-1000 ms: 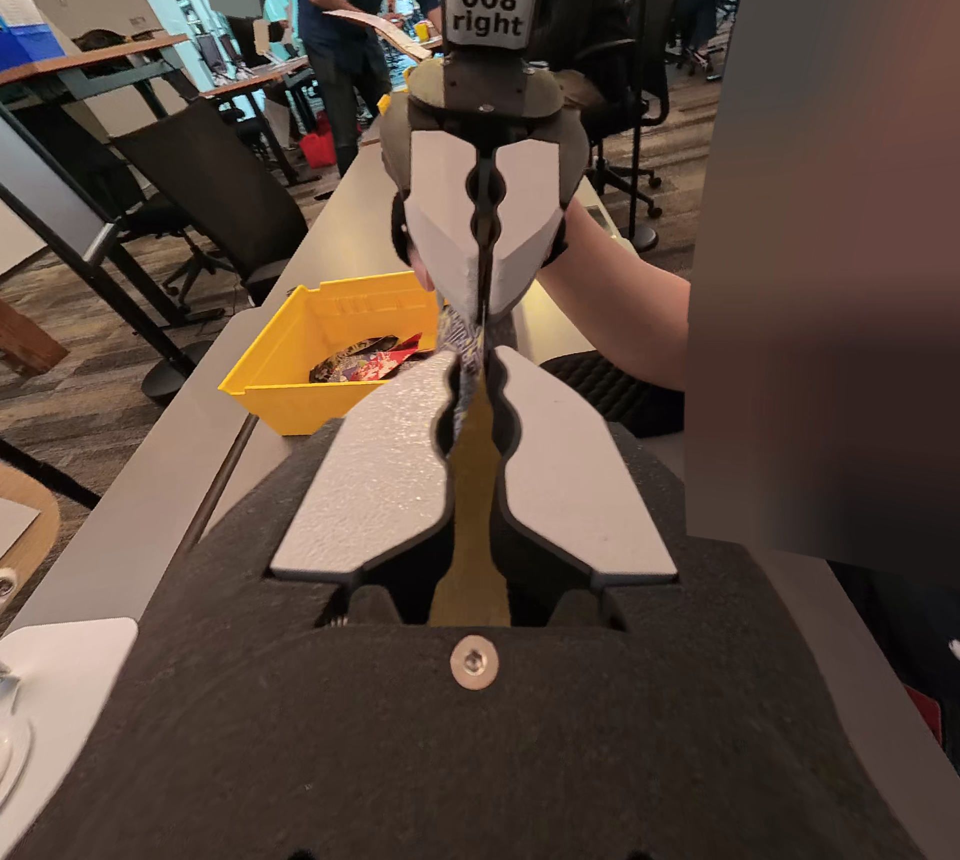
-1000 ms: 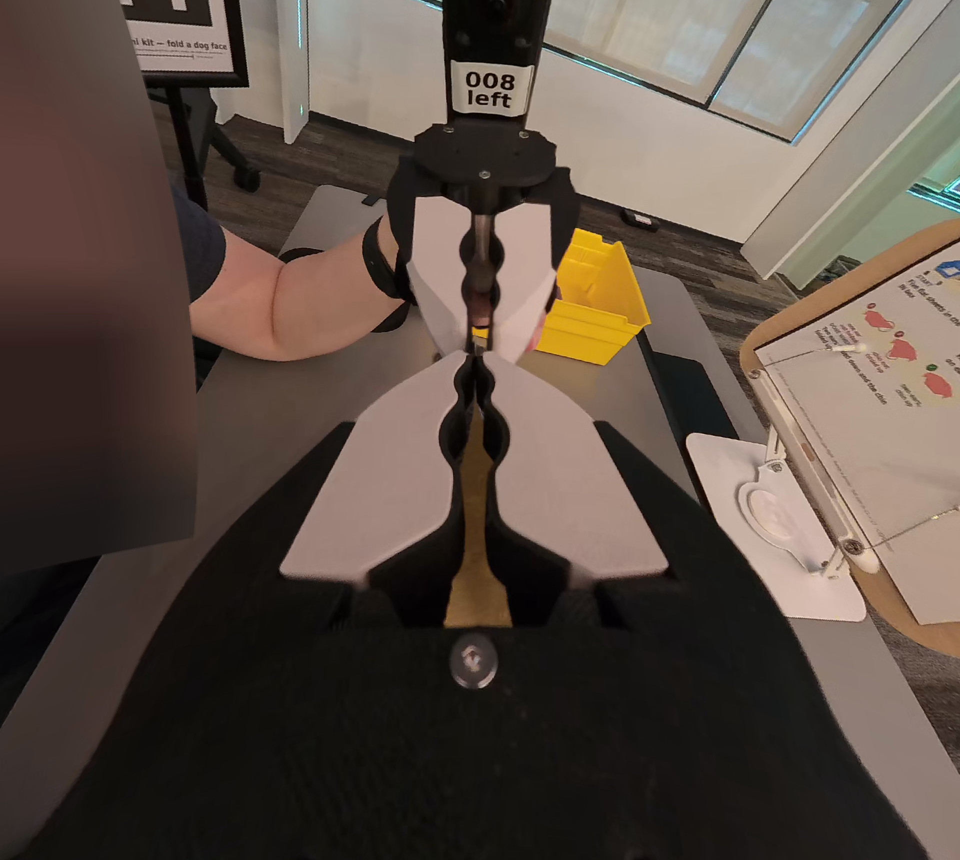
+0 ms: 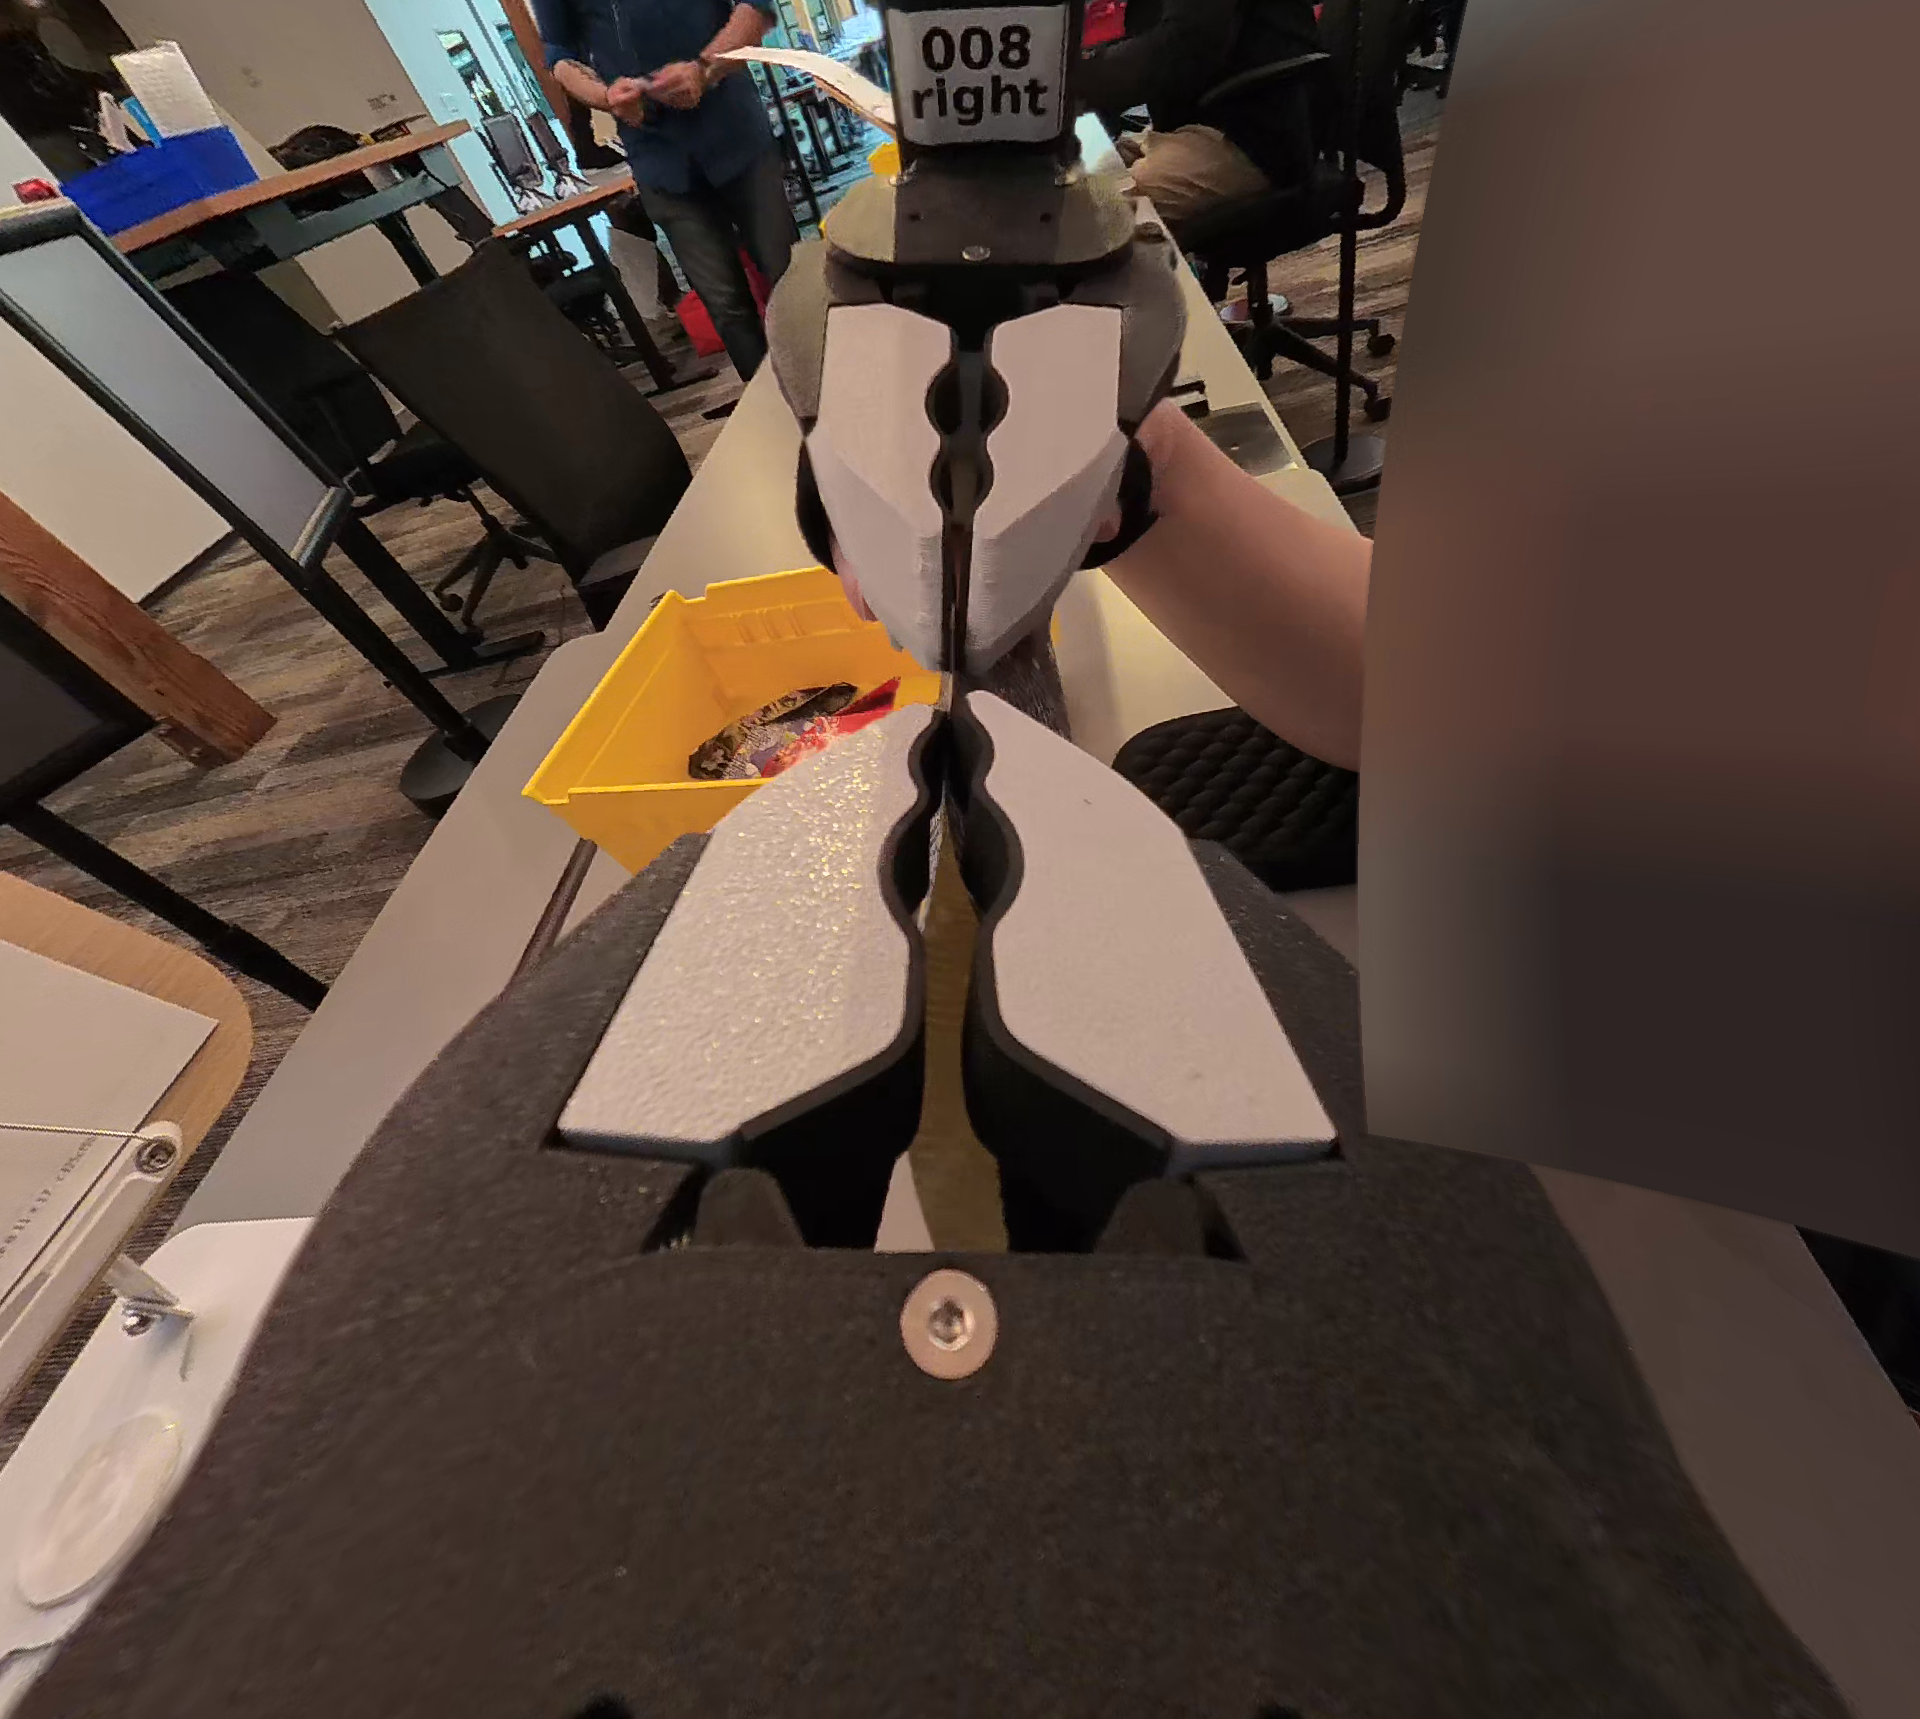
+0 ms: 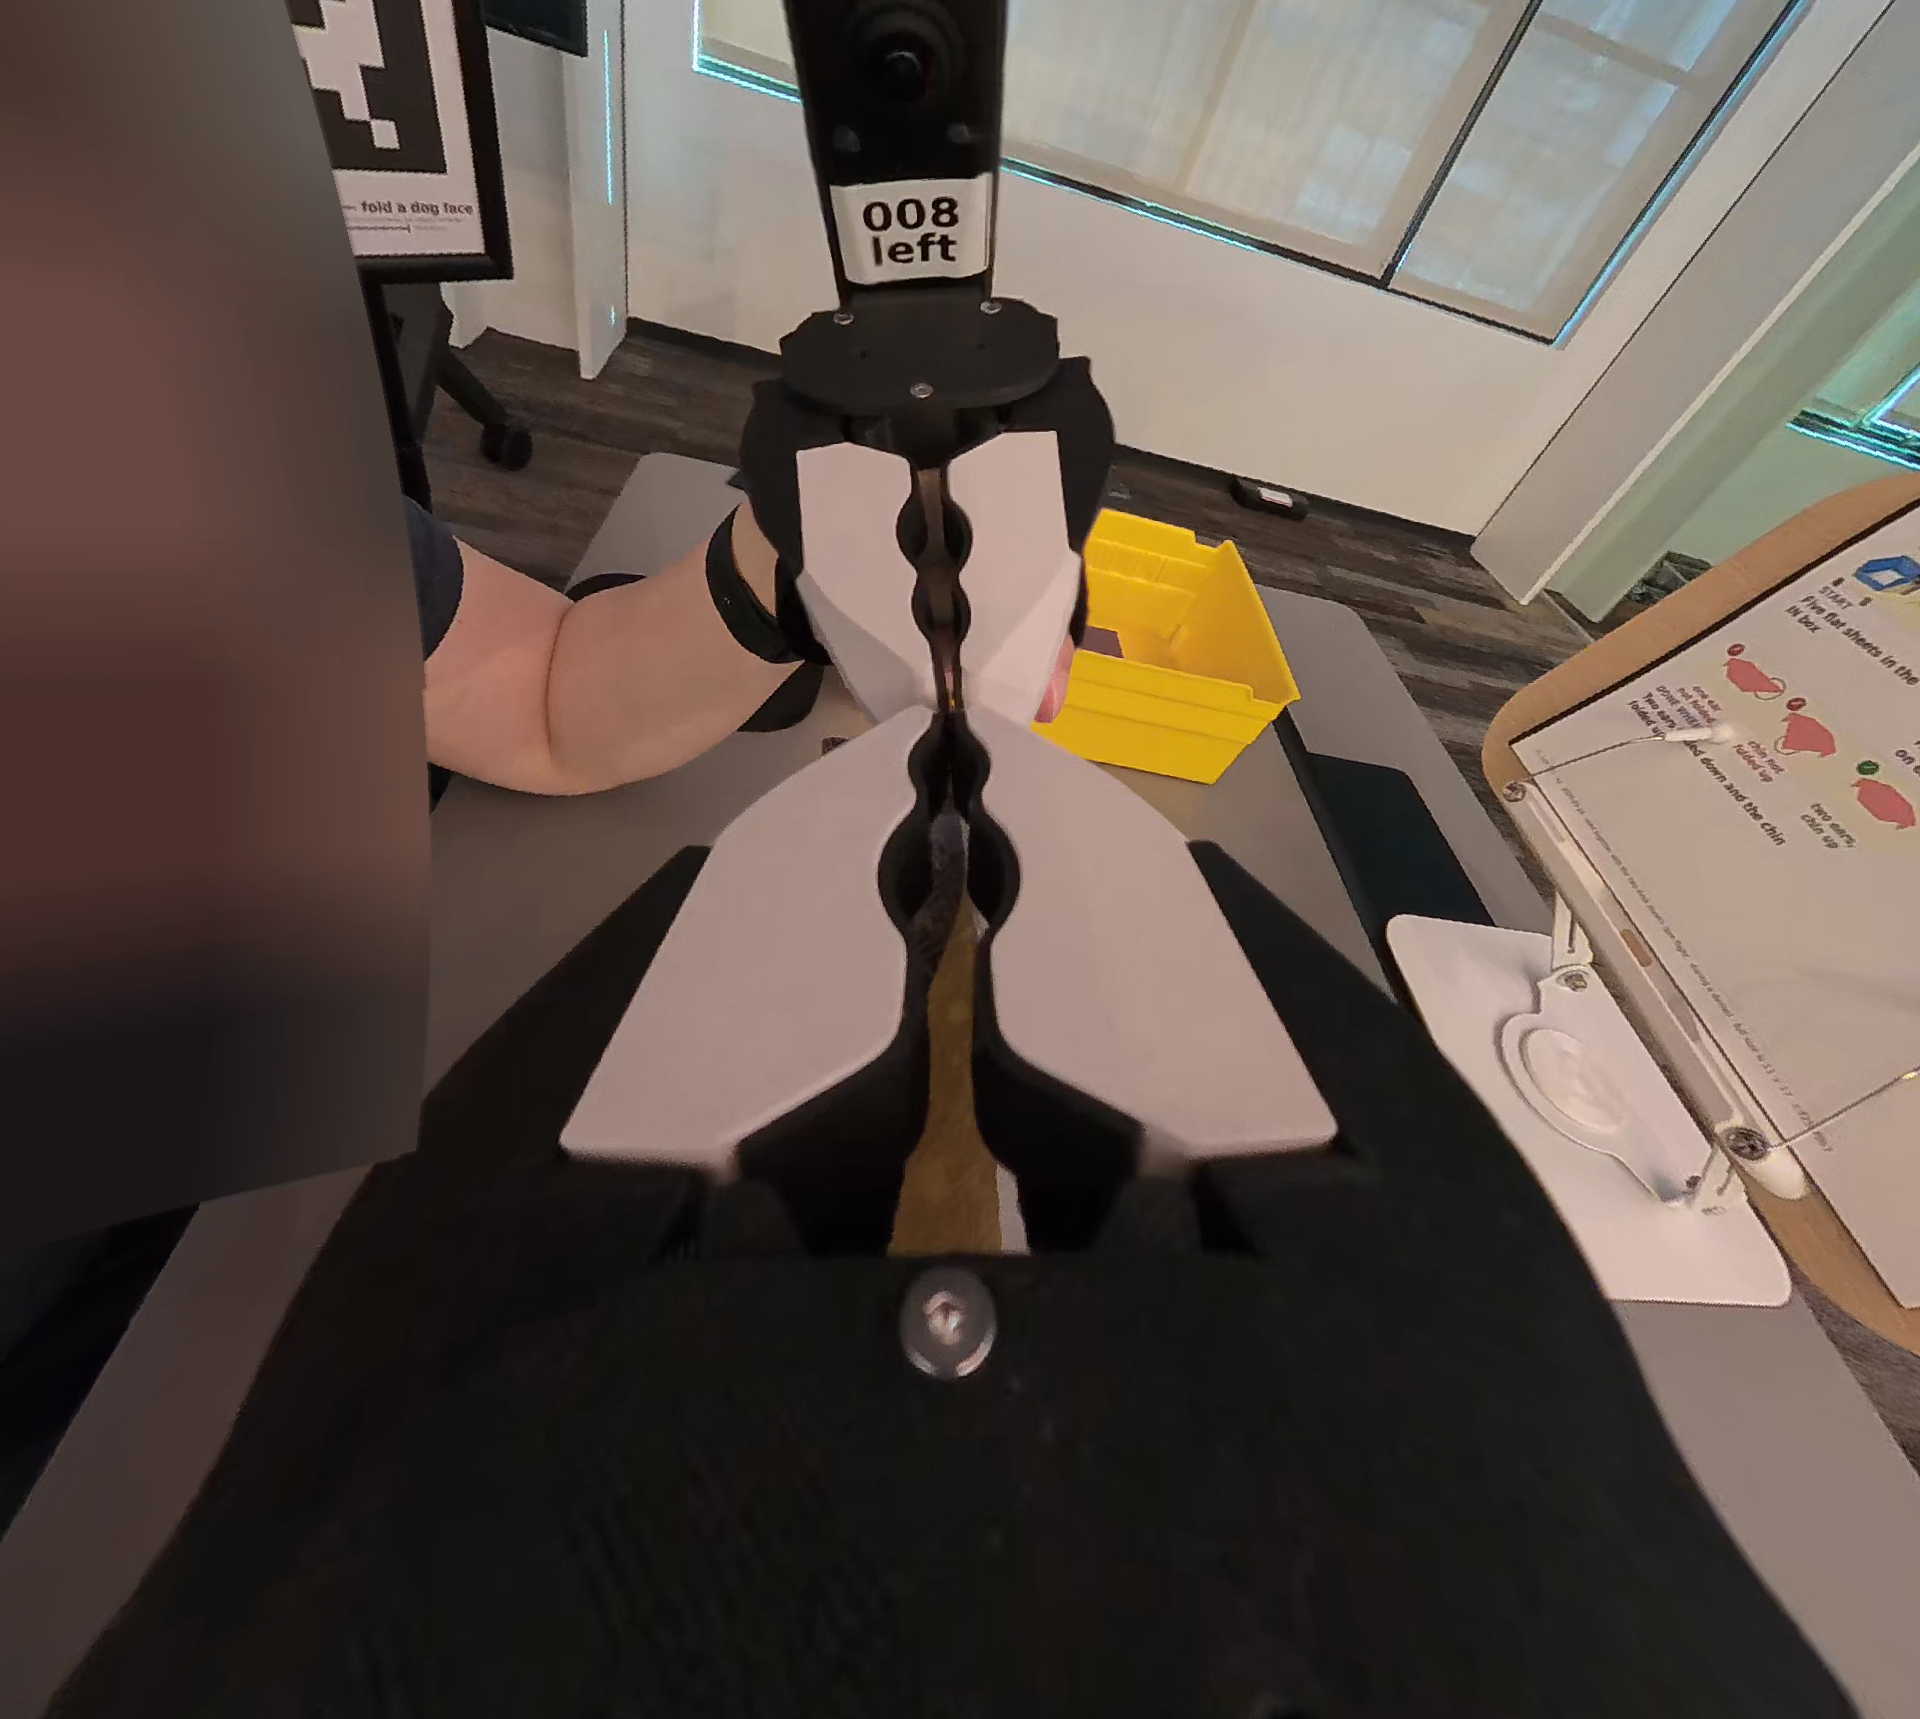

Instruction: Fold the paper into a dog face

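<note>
Office workspace, grey surface (image 4: 540, 848): both grippers meet tip to tip above it.

Left gripper (image 3: 951, 713) and right gripper (image 4: 948, 719) each have jaws closed on the patterned paper (image 4: 948, 859), which is pinched edge-on between them, visible only as a thin strip in the jaw gaps. Yellow bin (image 3: 665, 734) sits on the surface just behind, holding coloured sheets (image 3: 790, 724). Instruction board (image 4: 1745, 848) stands at the right.

Yellow bin (image 3: 665, 739) blocks the table (image 3: 488, 880) beyond.
</note>
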{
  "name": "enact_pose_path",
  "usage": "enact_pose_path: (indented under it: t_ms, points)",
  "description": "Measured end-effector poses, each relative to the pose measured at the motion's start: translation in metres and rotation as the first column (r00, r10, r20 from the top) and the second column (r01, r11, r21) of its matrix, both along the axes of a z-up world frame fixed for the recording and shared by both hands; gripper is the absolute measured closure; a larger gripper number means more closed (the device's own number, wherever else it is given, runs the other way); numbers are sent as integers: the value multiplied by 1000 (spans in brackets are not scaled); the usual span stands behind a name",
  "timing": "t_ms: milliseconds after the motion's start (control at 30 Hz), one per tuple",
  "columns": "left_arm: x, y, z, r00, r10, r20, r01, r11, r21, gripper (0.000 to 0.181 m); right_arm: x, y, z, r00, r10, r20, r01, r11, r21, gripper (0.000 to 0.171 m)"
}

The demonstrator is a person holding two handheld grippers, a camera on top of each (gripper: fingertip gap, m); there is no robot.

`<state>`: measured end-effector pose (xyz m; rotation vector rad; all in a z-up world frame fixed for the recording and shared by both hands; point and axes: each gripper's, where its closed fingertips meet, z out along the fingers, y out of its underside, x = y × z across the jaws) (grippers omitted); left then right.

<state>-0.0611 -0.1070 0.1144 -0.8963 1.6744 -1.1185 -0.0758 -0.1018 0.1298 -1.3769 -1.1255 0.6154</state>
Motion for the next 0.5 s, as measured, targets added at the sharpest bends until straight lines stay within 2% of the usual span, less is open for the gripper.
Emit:
enact_pose_path:
  t_ms: [500]
  points:
    - [-2, -2, 1, 1000, -9, 10, 8, 1000, 14, 181, -3, 1, -2, 999, 40, -26, -41, 998, -43, 170]
